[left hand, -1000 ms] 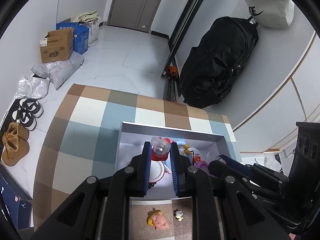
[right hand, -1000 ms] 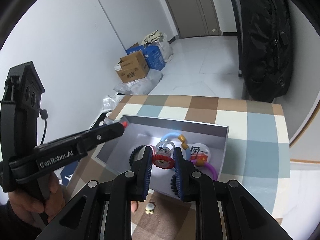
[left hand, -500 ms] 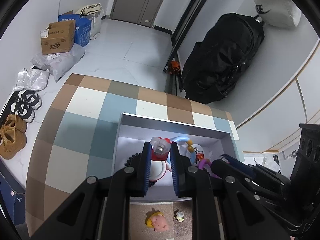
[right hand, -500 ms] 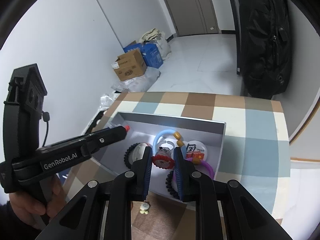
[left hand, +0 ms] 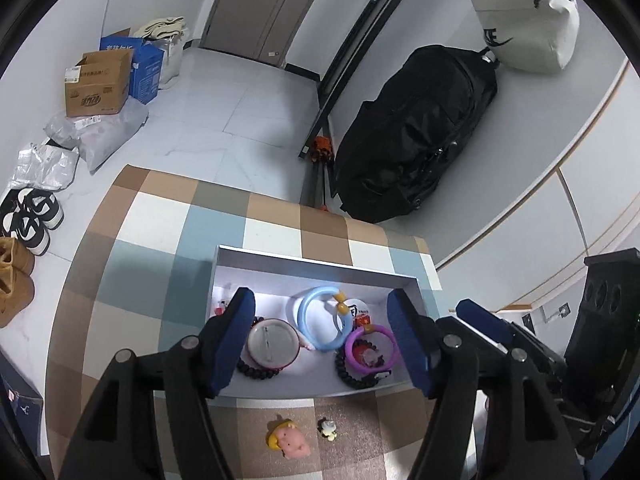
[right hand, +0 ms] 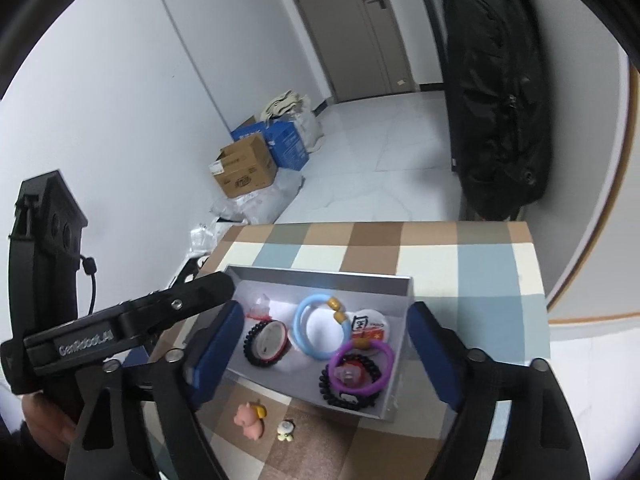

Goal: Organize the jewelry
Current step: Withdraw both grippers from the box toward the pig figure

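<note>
In the left wrist view, the left hand-held gripper [left hand: 320, 342] is seen spread wide and empty, its blue pads framing the open grey box [left hand: 316, 258] that sits on the checked tabletop [left hand: 152, 216] toward its near edge. The jewelry is gathered inside the box: a round badge [left hand: 273, 343] lies face down within a black bead bracelet [left hand: 256, 372] at the left side, a light-blue bangle [left hand: 320, 322] with amber beads rests in the middle, and a purple bangle [left hand: 372, 350] lies over a second black bead bracelet [left hand: 354, 380] toward the right near corner. A small clear-and-red trinket [left hand: 222, 305] is tucked in the left far corner. Two pieces are left outside, just in front of the box's near wall — a pink pig charm [left hand: 289, 441] and a tiny white figure [left hand: 327, 429]. The wide stance is judged to suit a gripper with nothing to carry, poised above the box.

In the right wrist view, the right hand-held gripper [right hand: 326, 350] is likewise spread and holds nothing, hovering over the same box. The left tool's black body [right hand: 120, 328] is seen crossing at the left side, gripped by a hand [right hand: 44, 424] at the lower left edge. The pig charm and white figure lie on the tabletop between the spread fingers — likely the next items to be collected, though that is only a judgement.
</note>
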Motion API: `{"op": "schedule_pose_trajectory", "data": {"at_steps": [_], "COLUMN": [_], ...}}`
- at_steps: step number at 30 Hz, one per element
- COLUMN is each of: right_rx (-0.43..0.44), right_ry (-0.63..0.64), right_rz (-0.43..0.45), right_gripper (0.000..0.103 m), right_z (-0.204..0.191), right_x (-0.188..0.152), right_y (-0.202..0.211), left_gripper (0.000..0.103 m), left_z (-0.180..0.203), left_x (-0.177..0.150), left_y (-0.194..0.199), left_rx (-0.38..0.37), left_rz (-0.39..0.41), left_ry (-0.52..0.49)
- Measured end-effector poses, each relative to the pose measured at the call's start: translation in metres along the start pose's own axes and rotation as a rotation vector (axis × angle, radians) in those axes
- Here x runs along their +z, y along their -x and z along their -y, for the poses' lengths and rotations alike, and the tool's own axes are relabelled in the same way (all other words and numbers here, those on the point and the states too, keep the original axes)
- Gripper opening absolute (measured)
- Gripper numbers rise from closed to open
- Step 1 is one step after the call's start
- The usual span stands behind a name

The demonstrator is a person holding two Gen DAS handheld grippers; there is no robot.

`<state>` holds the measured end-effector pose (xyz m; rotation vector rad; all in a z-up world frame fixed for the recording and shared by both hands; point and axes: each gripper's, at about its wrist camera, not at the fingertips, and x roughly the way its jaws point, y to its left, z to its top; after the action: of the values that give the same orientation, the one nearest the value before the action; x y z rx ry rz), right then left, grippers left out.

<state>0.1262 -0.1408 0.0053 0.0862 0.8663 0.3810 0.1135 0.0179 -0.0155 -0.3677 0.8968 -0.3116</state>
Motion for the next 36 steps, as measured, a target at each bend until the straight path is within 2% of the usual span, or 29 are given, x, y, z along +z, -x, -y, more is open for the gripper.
{"op": "schedule_pose_trajectory", "data": {"at_steps": [4, 6, 10, 17, 24, 27, 30, 36], "right_rx": [-0.019, -0.023, 0.042, 0.030, -0.011, -0.014, -0.046, -0.085], "right_ry": [-0.004, -0.003, -0.027, 0.020, 0.003, -0.003, -0.014, -0.047], "right_rz": [0.007, 0.010, 0.044, 0.046, 0.002, -0.024, -0.053, -0.086], "right_gripper": [0.089, 0.092, 0.103, 0.103, 0.103, 0.103, 0.103, 0.103], "right_z": [0.002, 0.002, -0.003, -0.018, -0.019, -0.015, -0.009, 0.005], "right_x": [-0.001, -0.002, -0.004, -0.015, -0.033, -0.037, -0.041, -0.046], "right_y": [0.007, 0.010, 0.019, 0.022, 0.016, 0.016, 0.016, 0.019], "left_gripper": [0.064, 0.071, 0.073, 0.081, 0.084, 0.084, 0.084, 0.084], "left_z": [-0.003, -0.008, -0.015, -0.018, -0.018, -0.016, -0.015, -0.016], "left_x": [-0.002, -0.004, -0.010, -0.025, -0.042, -0.050, -0.059, -0.073], "left_y": [0.006, 0.009, 0.022, 0.036, 0.036, 0.038, 0.031, 0.008], "left_rx": [0.028, 0.060, 0.113, 0.195, 0.201, 0.171, 0.159, 0.128], "left_rz": [0.006, 0.006, 0.053, 0.102, 0.062, 0.056, 0.007, -0.114], "left_ry": [0.003, 0.014, 0.030, -0.026, -0.081, -0.105, -0.127, -0.103]}}
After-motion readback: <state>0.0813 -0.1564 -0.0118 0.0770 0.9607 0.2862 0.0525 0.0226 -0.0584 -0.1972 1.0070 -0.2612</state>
